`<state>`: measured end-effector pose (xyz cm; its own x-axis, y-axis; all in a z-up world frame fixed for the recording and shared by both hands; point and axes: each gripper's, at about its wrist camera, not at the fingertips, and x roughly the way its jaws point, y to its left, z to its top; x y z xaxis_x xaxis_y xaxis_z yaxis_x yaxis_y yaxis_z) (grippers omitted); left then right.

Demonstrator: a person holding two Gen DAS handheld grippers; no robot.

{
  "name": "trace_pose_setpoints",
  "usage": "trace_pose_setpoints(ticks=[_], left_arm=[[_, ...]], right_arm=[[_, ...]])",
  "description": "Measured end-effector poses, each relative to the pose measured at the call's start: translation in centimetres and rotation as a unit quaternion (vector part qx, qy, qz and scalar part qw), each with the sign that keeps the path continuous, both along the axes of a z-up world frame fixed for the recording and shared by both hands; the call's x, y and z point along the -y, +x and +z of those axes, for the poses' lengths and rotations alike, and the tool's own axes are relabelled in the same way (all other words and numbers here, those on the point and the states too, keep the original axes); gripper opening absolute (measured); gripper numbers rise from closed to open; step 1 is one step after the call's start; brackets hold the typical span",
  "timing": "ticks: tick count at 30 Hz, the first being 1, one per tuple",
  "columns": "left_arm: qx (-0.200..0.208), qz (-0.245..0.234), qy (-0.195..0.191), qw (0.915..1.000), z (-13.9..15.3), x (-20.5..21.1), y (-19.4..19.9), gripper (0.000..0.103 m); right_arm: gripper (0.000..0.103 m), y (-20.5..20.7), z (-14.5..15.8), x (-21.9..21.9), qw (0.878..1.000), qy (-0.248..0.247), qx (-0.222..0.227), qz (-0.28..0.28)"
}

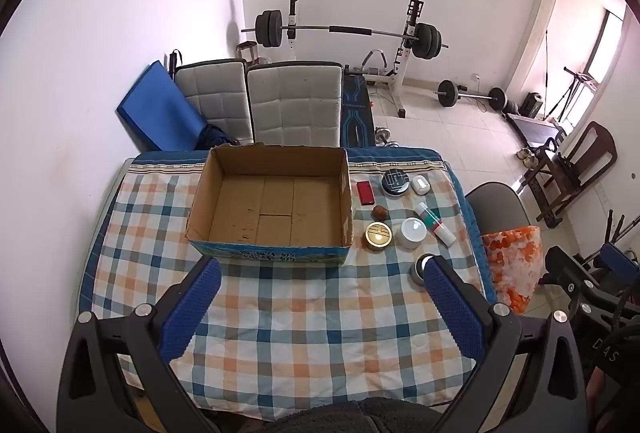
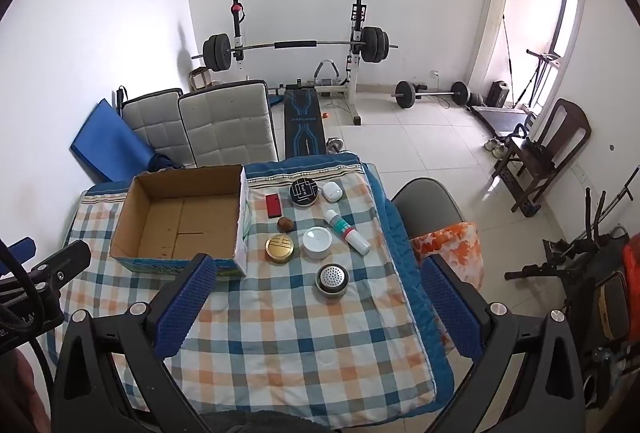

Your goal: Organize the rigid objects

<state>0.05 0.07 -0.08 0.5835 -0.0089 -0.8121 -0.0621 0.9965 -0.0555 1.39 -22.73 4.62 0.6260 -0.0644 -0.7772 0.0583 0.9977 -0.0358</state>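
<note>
1. The left gripper [image 1: 320,309] hangs spread wide with nothing between its blue pads [image 1: 192,313], tilted down over bare checked tablecloth [image 1: 304,345]; the right gripper [image 2: 316,307] is likewise released and empty. Neither has picked a target, by my reading.
2. At ten o'clock in the right wrist view sits the cardboard box [image 2: 132,217], flaps open and empty, likely the destination.
3. Just right of the box: a red case [image 2: 273,206], a brown nut-like ball [image 2: 285,224] and a gold tin [image 2: 281,248].
4. Further right: a black round tin [image 2: 305,192], a white jar [image 2: 317,242] and a metal perforated-top canister [image 2: 332,280], nearest the right gripper.
5. Rightmost: a white pod [image 2: 332,191] and a white tube [image 2: 346,231] lying flat, so it won't topple.
</note>
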Motion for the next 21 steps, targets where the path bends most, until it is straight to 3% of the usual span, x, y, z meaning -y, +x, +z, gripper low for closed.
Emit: trace_pose_setpoints(ticks=[21], left_arm=[[0.011, 0.002, 0.002, 0.9999, 0.1, 0.6, -0.1, 0.103]], right_arm=[[0.103, -0.4, 0.7, 0.6, 1.000, 0.003, 0.009, -0.001]])
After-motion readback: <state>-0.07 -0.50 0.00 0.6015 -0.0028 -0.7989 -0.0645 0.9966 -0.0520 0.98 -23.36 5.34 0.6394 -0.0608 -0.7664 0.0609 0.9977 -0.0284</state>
